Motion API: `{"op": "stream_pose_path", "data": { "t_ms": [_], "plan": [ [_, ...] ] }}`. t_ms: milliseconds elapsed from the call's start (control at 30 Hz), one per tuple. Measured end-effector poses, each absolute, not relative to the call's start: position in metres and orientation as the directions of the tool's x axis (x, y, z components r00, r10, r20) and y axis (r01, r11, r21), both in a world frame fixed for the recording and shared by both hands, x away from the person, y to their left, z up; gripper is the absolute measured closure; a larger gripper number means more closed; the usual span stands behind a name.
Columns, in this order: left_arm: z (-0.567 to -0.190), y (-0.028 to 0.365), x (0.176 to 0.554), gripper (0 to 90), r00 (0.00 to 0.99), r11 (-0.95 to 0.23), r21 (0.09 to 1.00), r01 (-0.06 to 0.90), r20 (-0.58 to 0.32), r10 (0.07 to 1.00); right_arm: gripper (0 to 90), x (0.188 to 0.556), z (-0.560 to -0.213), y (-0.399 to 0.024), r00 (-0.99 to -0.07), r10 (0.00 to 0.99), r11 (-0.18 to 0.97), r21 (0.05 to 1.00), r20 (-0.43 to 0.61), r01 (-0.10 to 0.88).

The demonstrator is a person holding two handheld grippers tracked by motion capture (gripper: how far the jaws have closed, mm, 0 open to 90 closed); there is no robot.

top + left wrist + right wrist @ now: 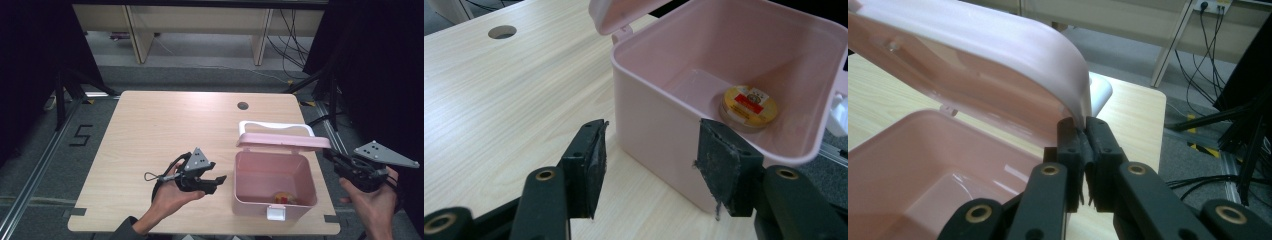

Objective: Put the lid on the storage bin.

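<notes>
1. The table [165,140] is pale wood with a round cable hole [243,105] near its far edge. In the left gripper view the same hole [502,32] sits at the upper left.

2. The pink box [274,182] stands on the table's right half, close to the near edge, with a white latch [276,213] on its front wall. In the left gripper view its near wall [659,135] lies just beyond the jaws, and in the right gripper view its open inside [923,170] takes the lower left.

3. The lid [285,140] is hinged at the far side of the box and stands raised, roughly level above the back rim. A white handle [276,126] shows behind it. In the right gripper view the lid [978,60] arches overhead, with its corner edge reaching down to the jaws.

4. The right gripper [334,156] is held in the right hand [375,205] off the table's right edge. Its jaws are clenched on the right corner of the lid; in its own view the right gripper [1083,135] pinches the lid's rim between its pads.

5. The left gripper [218,183] rests in the left hand [170,197], just left of the box, pointing at it. Its jaws are released and spread with nothing between them; in its own view the left gripper [651,165] stands just short of the box wall, apart from it.

6. A small round tin [749,105] with a gold and red top lies on the box floor near the front wall. In the high view the tin [283,198] sits at the bottom, near the latch side.
</notes>
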State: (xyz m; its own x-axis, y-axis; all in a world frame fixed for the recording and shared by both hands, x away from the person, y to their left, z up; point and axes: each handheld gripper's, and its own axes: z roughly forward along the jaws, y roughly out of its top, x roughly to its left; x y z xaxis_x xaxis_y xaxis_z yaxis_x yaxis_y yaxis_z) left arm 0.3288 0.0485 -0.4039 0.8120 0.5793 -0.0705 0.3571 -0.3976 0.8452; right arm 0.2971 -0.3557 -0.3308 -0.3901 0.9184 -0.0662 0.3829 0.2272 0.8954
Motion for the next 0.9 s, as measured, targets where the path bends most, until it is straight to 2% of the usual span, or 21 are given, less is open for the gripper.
{"op": "stream_pose_path", "data": {
  "t_ms": [100, 200, 233, 400, 500, 700, 900],
  "plan": [
    [-0.406, 0.053, 0.324, 44.3, 0.811, -0.386, 0.848, 0.364, -0.085, 0.579, 86.0, 0.293, -0.332, -0.355, -0.384, 0.922, 0.213, 0.892, -0.048, 0.399],
    [-0.408, 0.057, 0.319, 44.0, 0.808, -0.387, 0.847, 0.366, -0.082, 0.584, 85.7, 0.292, -0.334, -0.356, -0.393, 0.917, 0.226, 0.899, -0.066, 0.375],
    [-0.409, 0.059, 0.318, 43.9, 0.808, -0.39, 0.846, 0.363, -0.077, 0.583, 85.6, 0.289, -0.335, -0.355, -0.39, 0.92, 0.199, 0.895, -0.031, 0.399],
    [-0.413, 0.067, 0.31, 43.7, 0.81, -0.403, 0.84, 0.364, -0.072, 0.582, 85.2, 0.284, -0.339, -0.357, -0.402, 0.914, 0.226, 0.897, -0.06, 0.38],
    [-0.415, 0.072, 0.307, 43.5, 0.812, -0.404, 0.838, 0.367, -0.076, 0.579, 84.9, 0.279, -0.342, -0.356, -0.397, 0.918, 0.201, 0.891, -0.025, 0.408],
    [-0.42, 0.083, 0.298, 42.9, 0.809, -0.405, 0.835, 0.372, -0.077, 0.583, 84.4, 0.272, -0.349, -0.358, -0.406, 0.913, 0.209, 0.892, -0.032, 0.401],
    [-0.426, 0.092, 0.292, 36.8, 0.797, -0.411, 0.823, 0.392, -0.081, 0.598, 83.5, 0.265, -0.356, -0.358, -0.417, 0.909, 0.208, 0.882, -0.015, 0.422]
  ]
}}
